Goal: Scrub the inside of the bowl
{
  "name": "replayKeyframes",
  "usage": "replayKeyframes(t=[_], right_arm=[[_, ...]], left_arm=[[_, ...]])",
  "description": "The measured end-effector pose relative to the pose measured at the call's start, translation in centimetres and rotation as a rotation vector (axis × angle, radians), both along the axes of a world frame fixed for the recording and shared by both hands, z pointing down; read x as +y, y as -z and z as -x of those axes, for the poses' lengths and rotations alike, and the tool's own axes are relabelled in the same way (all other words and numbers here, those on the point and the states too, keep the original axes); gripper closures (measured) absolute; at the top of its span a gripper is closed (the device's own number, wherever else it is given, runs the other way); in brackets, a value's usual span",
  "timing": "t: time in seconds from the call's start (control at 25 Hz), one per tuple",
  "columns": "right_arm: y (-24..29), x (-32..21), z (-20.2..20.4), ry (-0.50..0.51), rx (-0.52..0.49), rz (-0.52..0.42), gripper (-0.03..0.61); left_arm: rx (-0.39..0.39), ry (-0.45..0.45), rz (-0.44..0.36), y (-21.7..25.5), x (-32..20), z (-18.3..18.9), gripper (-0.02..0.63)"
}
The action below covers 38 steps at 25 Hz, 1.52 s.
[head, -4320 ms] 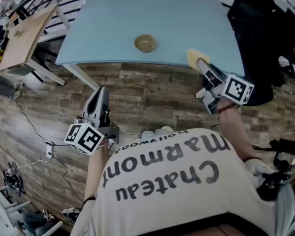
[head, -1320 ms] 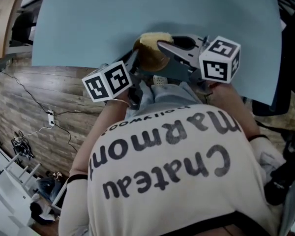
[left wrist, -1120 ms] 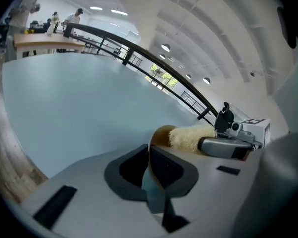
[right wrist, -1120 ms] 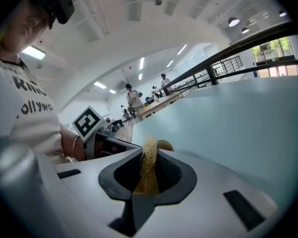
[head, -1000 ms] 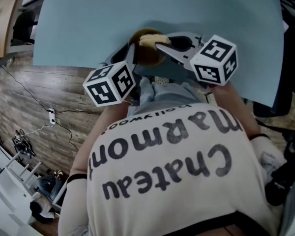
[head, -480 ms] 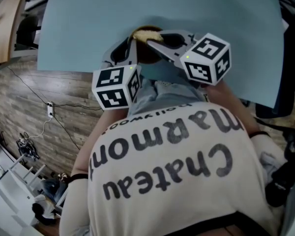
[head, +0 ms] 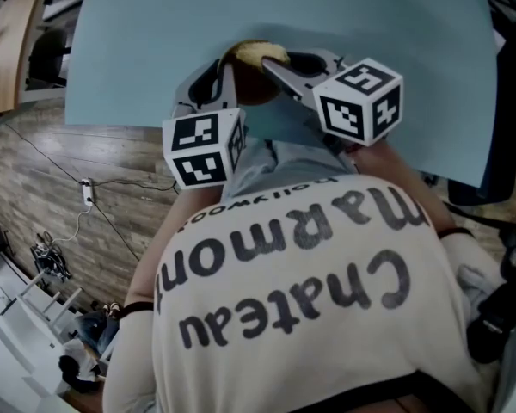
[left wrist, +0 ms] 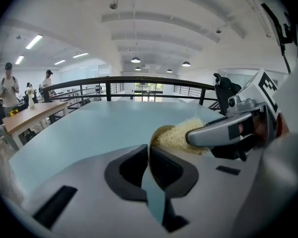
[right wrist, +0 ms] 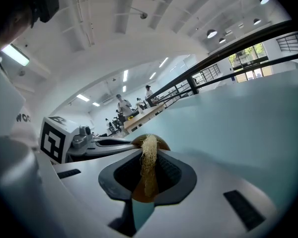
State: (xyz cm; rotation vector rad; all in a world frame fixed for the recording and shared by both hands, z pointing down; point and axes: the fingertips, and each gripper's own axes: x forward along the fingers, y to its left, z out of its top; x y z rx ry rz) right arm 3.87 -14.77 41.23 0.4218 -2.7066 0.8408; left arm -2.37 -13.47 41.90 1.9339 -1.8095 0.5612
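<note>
1. The person stood against the near edge of the pale blue worktop (head: 155, 33) with a gripper in each hand. Both were held up close together in front of the chest.
2. The left gripper (left wrist: 149, 156) had its fingers (left wrist: 125, 168) closed on the rim of the brown bowl (right wrist: 163, 143), the thin wall pinched between the dark pads.
3. The bowl hung tipped on its side over the near part of the worktop, its mouth turned right towards the other gripper. I could not tell whether it touched the surface.
4. The right gripper (right wrist: 148, 167) had its fingers (right wrist: 175, 175) clamped on a pale yellow, fibrous scrubber (left wrist: 180, 135), which stood edge-on between the pads.
5. The free end of the scrubber sat in the bowl and filled much of its mouth, just beyond the tips of the right fingers.
6. From above, the two grippers met at the bowl, the left one's marker cube (head: 205, 149) nearer the person and the right one's marker cube (head: 359, 100) a little farther off to the right.
7. The rest of the worktop stretched away bare towards a black railing (left wrist: 139, 79).
8. Far off to the left, two people (left wrist: 9, 86) stood by a wooden table (left wrist: 30, 115).
</note>
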Motion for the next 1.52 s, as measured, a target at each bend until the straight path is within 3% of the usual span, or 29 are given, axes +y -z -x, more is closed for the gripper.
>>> replayKeyframes(t=[0.2, 0.6, 1.12, 1.52], right_arm=[[0.7, 1.8, 1.7, 0.080, -0.050, 0.015, 0.514], [-1.5, -1.0, -0.5, -0.067, 0.048, 0.031, 0.514], [-0.5, 0.5, 1.1, 0.003, -0.020, 0.065, 0.514], [-1.5, -1.1, 0.0, -0.081, 0.021, 0.065, 0.514]], left_arm=[[-0.031, -0.007, 0.014, -0.6, 0.1, 0.3, 0.595], [-0.120, -0.078, -0.038, 0.6, -0.5, 0.0, 0.594], [-0.188, -0.119, -0.038, 0.3, -0.3, -0.7, 0.595], [-0.216, -0.136, -0.058, 0.7, -0.5, -0.4, 0.595]])
